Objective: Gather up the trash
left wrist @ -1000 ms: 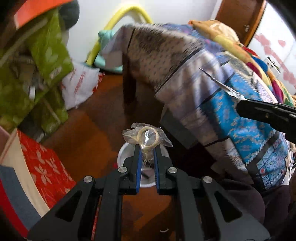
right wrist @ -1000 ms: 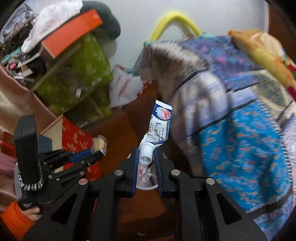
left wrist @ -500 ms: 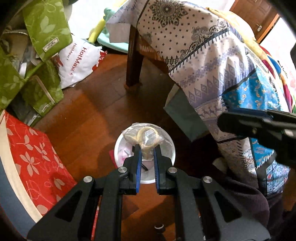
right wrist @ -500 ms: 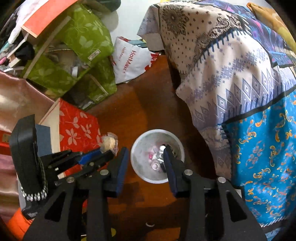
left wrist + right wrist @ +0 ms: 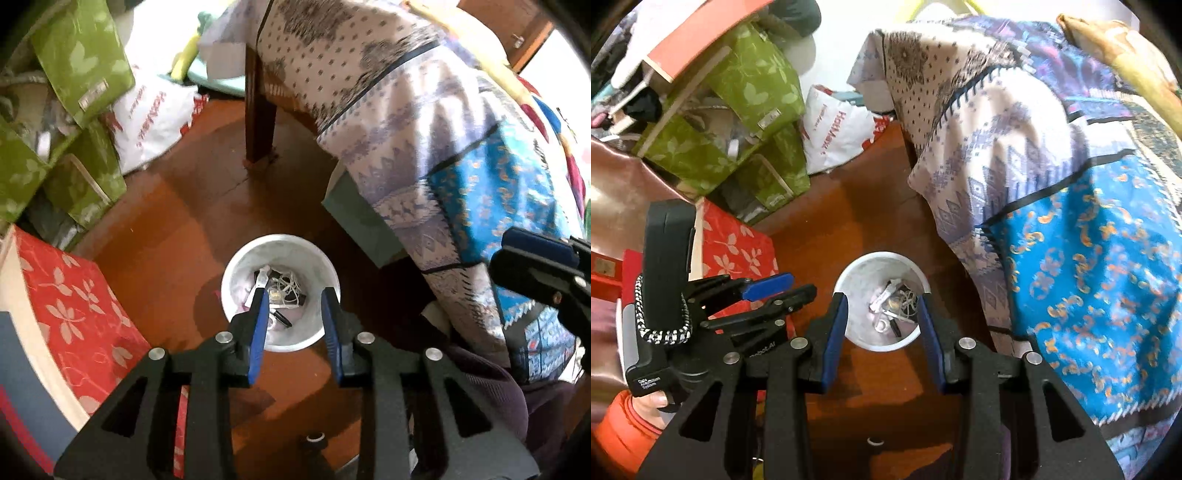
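Observation:
A white round trash bin [image 5: 240, 269] stands on the brown wooden floor, holding a small tube, tangled cord and other bits of trash [image 5: 280, 291]. My left gripper [image 5: 294, 295] is open and empty right above the bin. My right gripper [image 5: 882, 301] is open and empty over the same bin [image 5: 849, 280]. In the right wrist view my left gripper [image 5: 790, 288] shows at the left, just beside the bin. In the left wrist view the right gripper's body [image 5: 543, 266] shows at the right edge.
A table leg [image 5: 260, 110] and a hanging patterned cloth [image 5: 424, 122] stand behind and right of the bin. Green bags [image 5: 66, 122], a white shopping bag [image 5: 151, 122] and a red flowered box [image 5: 70, 302] crowd the left. A small ring [image 5: 316, 438] lies on the floor.
My left gripper opened and dropped the clear plastic wrapper with the ring into the bin. My right gripper released the tube into the bin earlier and stays open.

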Motion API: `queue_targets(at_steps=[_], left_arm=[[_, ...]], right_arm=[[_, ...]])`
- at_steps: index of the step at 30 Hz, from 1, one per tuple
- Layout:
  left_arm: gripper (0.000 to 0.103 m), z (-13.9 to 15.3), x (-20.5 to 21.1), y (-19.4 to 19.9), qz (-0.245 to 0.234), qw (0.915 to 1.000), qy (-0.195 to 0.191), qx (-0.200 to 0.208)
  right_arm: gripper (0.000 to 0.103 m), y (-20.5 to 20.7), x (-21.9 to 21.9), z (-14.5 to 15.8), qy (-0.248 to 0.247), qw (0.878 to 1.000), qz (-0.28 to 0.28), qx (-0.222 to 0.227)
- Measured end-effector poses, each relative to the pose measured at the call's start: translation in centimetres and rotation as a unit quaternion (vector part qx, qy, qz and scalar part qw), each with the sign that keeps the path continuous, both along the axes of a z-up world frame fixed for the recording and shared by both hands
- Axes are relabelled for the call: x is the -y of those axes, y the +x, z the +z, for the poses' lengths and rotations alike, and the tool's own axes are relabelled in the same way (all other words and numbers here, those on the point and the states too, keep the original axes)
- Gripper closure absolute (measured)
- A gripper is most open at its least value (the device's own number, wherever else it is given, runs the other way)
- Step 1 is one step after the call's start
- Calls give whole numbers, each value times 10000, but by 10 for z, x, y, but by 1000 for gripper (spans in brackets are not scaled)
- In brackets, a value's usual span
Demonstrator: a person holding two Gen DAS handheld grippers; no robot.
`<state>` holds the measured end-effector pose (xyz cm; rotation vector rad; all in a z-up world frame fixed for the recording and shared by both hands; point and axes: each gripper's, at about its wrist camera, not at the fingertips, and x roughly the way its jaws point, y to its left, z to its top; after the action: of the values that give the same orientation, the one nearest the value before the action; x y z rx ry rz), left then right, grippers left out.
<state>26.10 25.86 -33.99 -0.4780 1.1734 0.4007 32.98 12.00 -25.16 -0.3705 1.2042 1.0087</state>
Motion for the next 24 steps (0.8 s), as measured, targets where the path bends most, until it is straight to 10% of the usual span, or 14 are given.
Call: queue_targets(at_steps=[14, 24], left_arm=[[73, 166, 88, -63, -506, 9830, 1078, 1400], [64, 261, 174, -122, -1166, 9485, 1253, 2664]], right_arm=[[67, -63, 109, 127, 998, 9862, -742, 1089], [67, -143, 212, 216, 1815, 9362, -1852, 2372]])
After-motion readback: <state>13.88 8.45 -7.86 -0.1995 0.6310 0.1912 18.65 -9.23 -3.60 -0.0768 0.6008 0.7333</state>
